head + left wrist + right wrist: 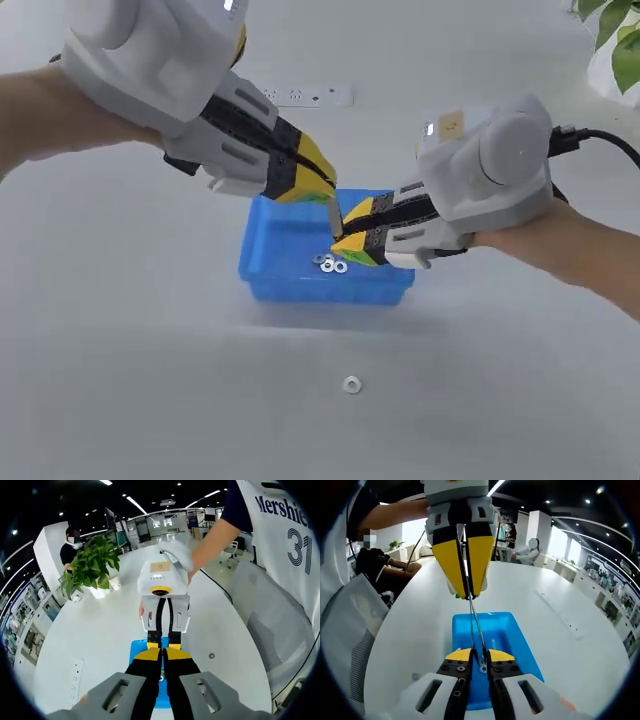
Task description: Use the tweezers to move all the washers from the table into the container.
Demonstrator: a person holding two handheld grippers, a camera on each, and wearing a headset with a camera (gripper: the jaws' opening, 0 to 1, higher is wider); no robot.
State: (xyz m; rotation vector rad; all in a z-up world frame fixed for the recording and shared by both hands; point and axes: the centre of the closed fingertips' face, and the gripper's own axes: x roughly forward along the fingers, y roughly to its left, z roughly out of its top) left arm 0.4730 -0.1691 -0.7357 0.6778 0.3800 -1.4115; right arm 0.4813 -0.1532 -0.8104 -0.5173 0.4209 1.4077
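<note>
White bench (150,380) carries all items of the work area; a plant (612,30) stands at its far right corner and a power strip (310,96) lies flat near its far edge. Left gripper (322,188) enters the head view from the upper left and slopes down over the blue container (330,288). Right gripper (350,240) enters from the right, and its fingers (362,212) point into the same container. The two grippers face each other tip to tip above the container's interior. The container is a shallow rectangular tray resting at the bench centre. Left gripper fingers (451,562) are pressed together and pinch the upper end of the tweezers (475,620). From that grip, the tweezers run as two thin metal arms down to the right gripper. Right gripper fingers are nearly together, one on each side of the tweezers' lower ends, and appear to squeeze the arms inward. In the right gripper view, one washer (483,669) sits at the tweezers' tips, over the container floor. Several washers (330,264) lie grouped inside the container, near its front wall. One loose washer (351,384) lies on the bench, in front of the container and apart from it.
</note>
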